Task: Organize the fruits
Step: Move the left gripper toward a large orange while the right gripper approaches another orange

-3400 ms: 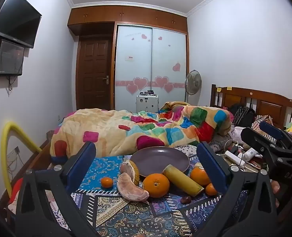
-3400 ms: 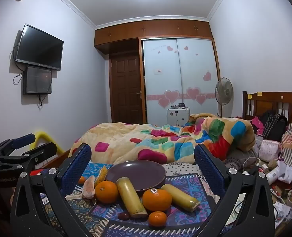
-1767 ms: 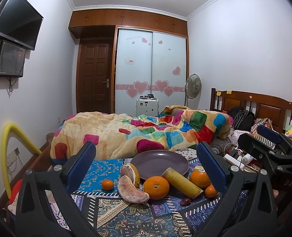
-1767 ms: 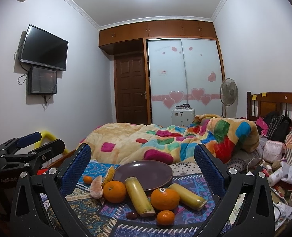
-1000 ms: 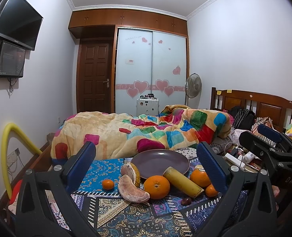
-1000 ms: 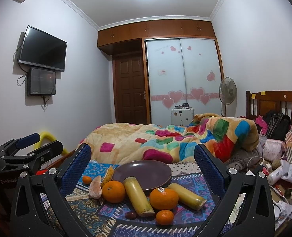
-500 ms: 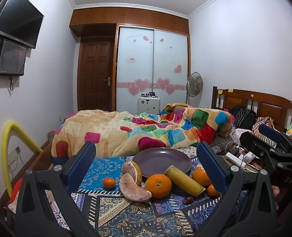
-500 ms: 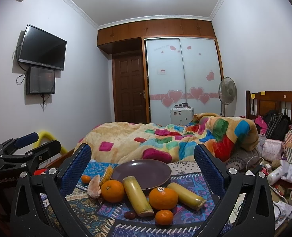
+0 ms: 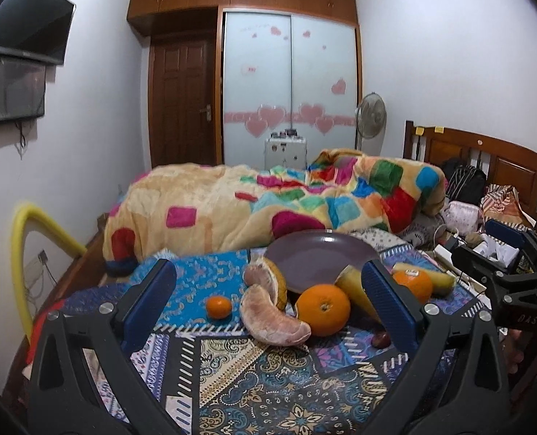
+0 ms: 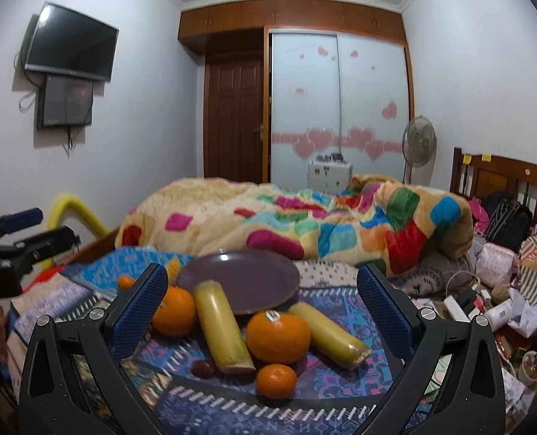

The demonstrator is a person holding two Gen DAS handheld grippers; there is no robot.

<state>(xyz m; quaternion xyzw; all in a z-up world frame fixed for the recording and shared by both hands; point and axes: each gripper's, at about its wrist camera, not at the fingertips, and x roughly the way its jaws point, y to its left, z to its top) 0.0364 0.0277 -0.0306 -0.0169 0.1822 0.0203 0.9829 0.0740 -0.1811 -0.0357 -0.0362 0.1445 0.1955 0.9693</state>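
Note:
A purple plate lies on a patterned cloth. In front of it are two pomelo pieces, a large orange, a small mandarin, a stickered orange, another small mandarin, two yellow cane-like pieces and a dark small fruit. My left gripper stands open just short of the pomelo and large orange. My right gripper is open over the cane pieces and stickered orange. Nothing is held.
A colourful quilt is heaped on the bed behind the plate. Bags, bottles and cables clutter the right side by the wooden headboard. A yellow foam tube curves at the left wall. The other gripper shows at the right edge.
Both grippers have moved forward and lower toward the fruit, which now looms larger between the fingers. Both stay open and no fruit has moved.

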